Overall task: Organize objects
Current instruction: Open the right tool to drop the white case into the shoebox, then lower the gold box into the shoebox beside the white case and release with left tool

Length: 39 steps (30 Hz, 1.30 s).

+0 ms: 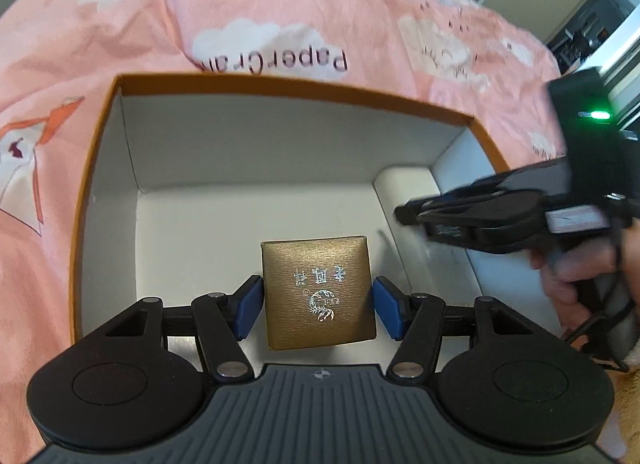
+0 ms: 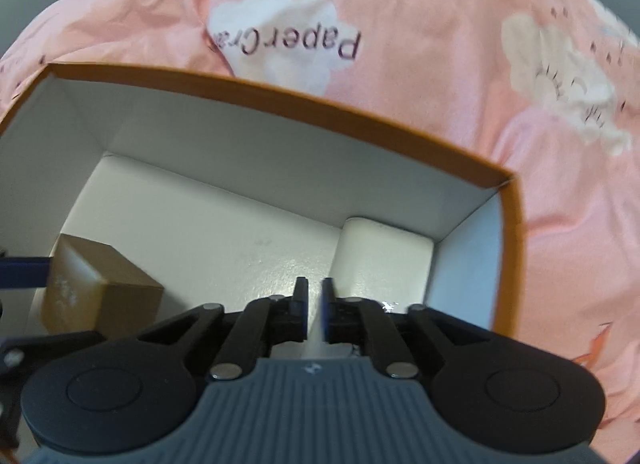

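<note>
A small gold box (image 1: 316, 276) with silver print sits between the blue pads of my left gripper (image 1: 318, 306), which is shut on its two sides. It is low inside a large open white carton with an orange rim (image 1: 280, 84). The right wrist view shows the same gold box (image 2: 120, 296) at the carton's left. My right gripper (image 2: 315, 292) points down into the carton (image 2: 280, 100), jaws almost together with only a slim gap and nothing clearly between them. From the left wrist view, the right gripper (image 1: 408, 216) reaches in from the right.
A white rounded block (image 2: 384, 248) lies in the carton's far right corner. The carton rests on a pink bedsheet (image 1: 280, 4) printed with clouds. A person's hand (image 1: 568, 276) holds the right gripper's handle. A doorway (image 1: 592, 16) shows at the far right.
</note>
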Each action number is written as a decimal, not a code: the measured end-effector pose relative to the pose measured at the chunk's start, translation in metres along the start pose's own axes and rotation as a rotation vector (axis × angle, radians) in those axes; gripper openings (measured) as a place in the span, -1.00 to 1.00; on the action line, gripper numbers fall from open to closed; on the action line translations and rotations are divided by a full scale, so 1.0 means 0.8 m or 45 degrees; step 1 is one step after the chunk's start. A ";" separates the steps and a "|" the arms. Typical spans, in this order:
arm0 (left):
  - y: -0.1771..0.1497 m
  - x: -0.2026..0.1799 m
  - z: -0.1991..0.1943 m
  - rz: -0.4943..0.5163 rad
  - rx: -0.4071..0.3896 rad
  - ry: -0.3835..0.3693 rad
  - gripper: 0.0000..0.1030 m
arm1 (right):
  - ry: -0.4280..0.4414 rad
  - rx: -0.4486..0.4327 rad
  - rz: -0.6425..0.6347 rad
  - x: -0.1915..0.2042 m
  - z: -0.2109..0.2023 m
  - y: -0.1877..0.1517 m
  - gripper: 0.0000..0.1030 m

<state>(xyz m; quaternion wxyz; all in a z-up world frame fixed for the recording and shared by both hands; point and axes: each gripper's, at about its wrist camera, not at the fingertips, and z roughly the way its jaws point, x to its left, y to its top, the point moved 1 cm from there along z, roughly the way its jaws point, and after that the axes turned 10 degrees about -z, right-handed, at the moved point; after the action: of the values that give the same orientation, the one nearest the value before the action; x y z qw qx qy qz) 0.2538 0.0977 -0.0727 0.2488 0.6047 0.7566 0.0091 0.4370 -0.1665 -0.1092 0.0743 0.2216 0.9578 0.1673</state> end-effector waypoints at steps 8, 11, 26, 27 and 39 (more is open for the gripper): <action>-0.003 -0.009 0.028 0.116 0.246 0.069 0.34 | 0.153 -0.018 0.020 0.008 -0.029 -0.034 -0.80; -0.002 -0.010 0.036 0.144 0.331 0.078 0.40 | 0.187 -0.026 0.013 0.008 -0.040 -0.048 -0.80; -0.019 -0.020 0.058 0.277 0.583 0.220 0.45 | 0.308 -0.069 0.045 -0.002 -0.048 -0.083 -0.76; -0.020 -0.018 0.055 0.271 0.569 0.215 0.39 | 0.312 -0.076 0.044 -0.001 -0.048 -0.084 -0.76; -0.010 -0.033 -0.006 0.354 0.387 0.210 0.34 | 0.310 -0.165 0.076 -0.014 -0.067 -0.085 -0.71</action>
<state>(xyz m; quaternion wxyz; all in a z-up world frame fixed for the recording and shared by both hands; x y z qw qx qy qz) 0.2483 0.0723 -0.0614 0.0883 0.7310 0.6763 -0.0214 0.4079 -0.2442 -0.0824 -0.0334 0.2227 0.9399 0.2566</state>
